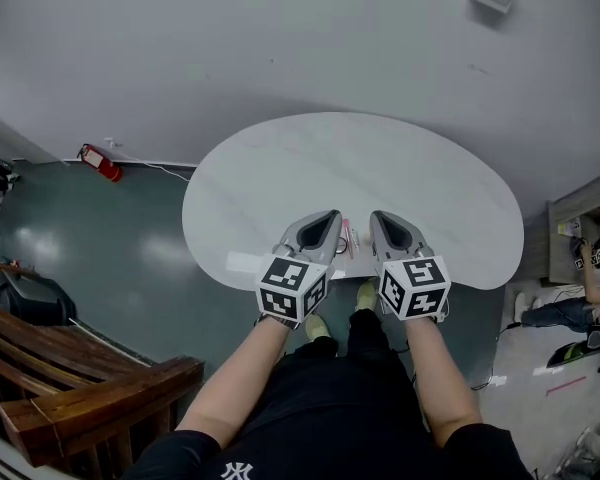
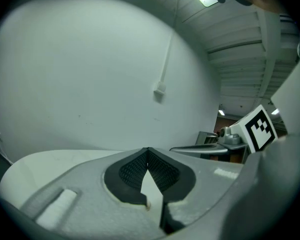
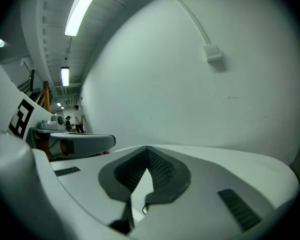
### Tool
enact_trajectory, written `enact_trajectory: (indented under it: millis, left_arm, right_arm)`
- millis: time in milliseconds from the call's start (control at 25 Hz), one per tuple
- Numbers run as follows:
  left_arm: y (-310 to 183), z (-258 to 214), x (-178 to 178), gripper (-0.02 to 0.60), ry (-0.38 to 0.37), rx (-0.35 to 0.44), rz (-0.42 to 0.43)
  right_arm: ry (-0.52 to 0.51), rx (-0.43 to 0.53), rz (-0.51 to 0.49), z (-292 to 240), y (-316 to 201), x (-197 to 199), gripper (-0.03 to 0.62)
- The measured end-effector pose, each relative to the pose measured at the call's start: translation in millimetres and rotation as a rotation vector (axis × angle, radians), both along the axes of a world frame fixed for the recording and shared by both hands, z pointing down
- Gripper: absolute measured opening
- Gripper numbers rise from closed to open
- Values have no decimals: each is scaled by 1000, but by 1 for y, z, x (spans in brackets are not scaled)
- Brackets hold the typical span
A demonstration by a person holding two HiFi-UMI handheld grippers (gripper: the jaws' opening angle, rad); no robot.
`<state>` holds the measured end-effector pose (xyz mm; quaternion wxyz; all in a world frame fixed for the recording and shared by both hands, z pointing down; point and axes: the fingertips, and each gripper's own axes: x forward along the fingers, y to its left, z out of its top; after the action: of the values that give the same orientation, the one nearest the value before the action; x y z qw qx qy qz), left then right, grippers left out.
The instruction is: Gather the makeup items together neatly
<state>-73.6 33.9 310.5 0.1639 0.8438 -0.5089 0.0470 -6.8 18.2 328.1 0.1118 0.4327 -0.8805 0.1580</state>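
Note:
Both grippers hover side by side over the near edge of a white oval table (image 1: 310, 168). My left gripper (image 1: 329, 214) is shut, its ribbed pads meeting at the tip (image 2: 148, 149) with nothing between them. My right gripper (image 1: 377, 215) is also shut and empty (image 3: 148, 148). Between the two grippers a few thin pink and red stick-like items (image 1: 347, 240) lie on the table, too small to identify. Each gripper view shows only bare tabletop and the white wall beyond its jaws. The right gripper's marker cube (image 2: 260, 129) shows in the left gripper view.
A red fire extinguisher (image 1: 100, 161) lies on the floor at the far left. Near left, a wooden railing (image 1: 90, 393) and a black bag (image 1: 25, 298). A person (image 1: 580, 308) sits at the right by a cabinet. A pale strip (image 1: 243, 262) lies at the table's near left edge.

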Motion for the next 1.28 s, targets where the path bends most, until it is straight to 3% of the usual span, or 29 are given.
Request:
enact_trajectory:
  millis: [280, 680, 1280]
  left_arm:
    - [-2, -39, -4, 8, 9, 67, 4]
    - [1, -61, -2, 8, 21, 101, 3]
    - [-6, -66, -1, 8, 10, 115, 0]
  right_arm:
    - [-24, 72, 3, -41, -2, -3, 15]
    - [3, 122, -4, -63, -4, -1, 14]
    - [1, 125, -10, -65, -11, -4, 14]
